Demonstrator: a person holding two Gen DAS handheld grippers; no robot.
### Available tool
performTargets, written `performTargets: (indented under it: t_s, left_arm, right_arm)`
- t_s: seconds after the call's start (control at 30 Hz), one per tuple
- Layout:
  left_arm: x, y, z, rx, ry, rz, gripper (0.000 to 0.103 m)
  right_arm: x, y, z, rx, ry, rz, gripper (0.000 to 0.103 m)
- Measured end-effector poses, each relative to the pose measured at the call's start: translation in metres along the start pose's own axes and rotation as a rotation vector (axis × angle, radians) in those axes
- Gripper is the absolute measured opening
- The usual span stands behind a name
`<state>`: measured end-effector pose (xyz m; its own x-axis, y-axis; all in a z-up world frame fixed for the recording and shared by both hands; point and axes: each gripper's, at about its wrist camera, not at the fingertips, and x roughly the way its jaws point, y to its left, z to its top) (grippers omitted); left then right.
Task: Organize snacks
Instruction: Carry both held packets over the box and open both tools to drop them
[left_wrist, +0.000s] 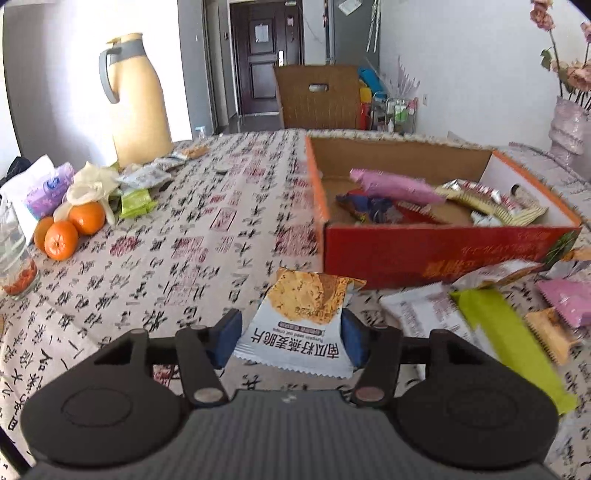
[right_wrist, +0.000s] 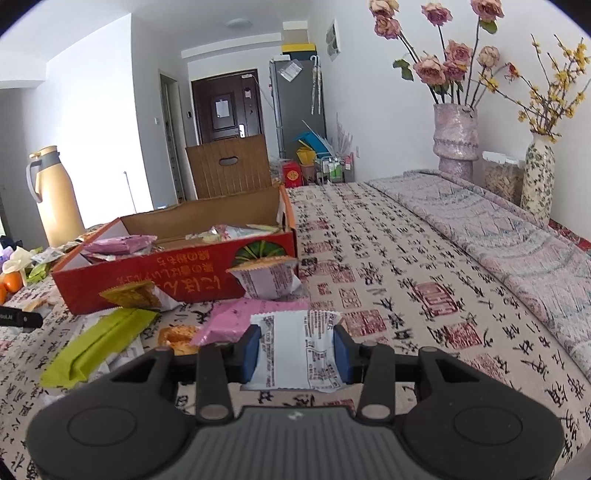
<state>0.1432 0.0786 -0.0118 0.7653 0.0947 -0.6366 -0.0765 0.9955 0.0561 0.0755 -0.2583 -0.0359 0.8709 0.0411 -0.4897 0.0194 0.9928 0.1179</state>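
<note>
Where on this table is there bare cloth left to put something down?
Bare: the cloth between the oranges and the red box, and right of the box toward the vases. Crowded: the loose packets before the box, and around the thermos.

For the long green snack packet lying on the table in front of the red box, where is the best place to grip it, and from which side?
Probably mid-length on the green packet, with the tongs closing across its narrow width from above. It lies flat and slanted on the tablecloth, with a raised fold along its middle. Its far end sits close to other packets by the red box, so the near half looks freer.
</note>
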Motion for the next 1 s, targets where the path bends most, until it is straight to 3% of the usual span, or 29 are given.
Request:
performTargets:
  t_s: [0.47,1.0]
  left_arm:
    - [-0.028,-0.038,0.031,0.013,-0.118,-0.073,0.058]
    - [-0.016,-0.072,0.069,0.003,-0.173,-0.123,0.058]
  right_arm:
    - [0.001,0.028,0.034,-0.046,-0.092,0.086,0.040]
    - [0.039,0.062,0.086,-0.083,-0.181,0.162,0.040]
